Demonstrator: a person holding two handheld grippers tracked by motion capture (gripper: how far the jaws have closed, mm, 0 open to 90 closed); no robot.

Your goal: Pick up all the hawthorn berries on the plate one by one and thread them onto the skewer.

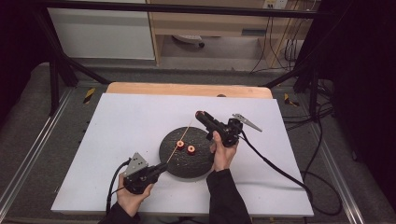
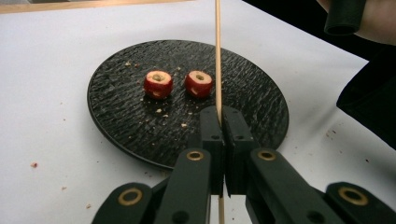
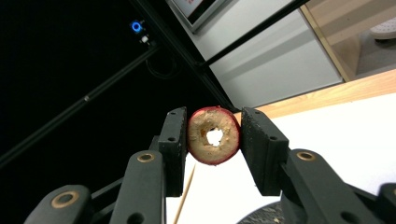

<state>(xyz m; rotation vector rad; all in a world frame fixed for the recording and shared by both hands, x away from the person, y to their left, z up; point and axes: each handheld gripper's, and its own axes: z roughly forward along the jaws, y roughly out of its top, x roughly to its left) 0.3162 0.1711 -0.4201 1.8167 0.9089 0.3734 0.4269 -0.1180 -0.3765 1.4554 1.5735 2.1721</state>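
Observation:
A black round plate [image 1: 187, 167] [image 2: 126, 116] lies mid-table with two red cored fruit pieces [image 1: 180, 144] [image 1: 191, 149] [image 2: 158, 84] [image 2: 198, 83] on it. My left gripper [image 1: 162, 167] [image 2: 219, 114] sits at the plate's near-left rim, shut on a thin wooden skewer [image 1: 181, 139] [image 2: 217, 56] that slants up over the plate. My right gripper [image 1: 201, 115] [image 3: 214, 140] hovers above the plate's far side, near the skewer's tip. It is shut on a third red fruit ring [image 3: 214, 135], whose cored hole faces the camera. The skewer [image 3: 184, 196] passes just below this ring.
A white sheet [image 1: 126, 126] covers the table, with a wooden edge [image 1: 187, 88] at the far side. Crumbs dot the plate and the sheet near it. Each gripper trails a black cable [image 1: 280, 170] across the table. Black frame bars stand at both far corners.

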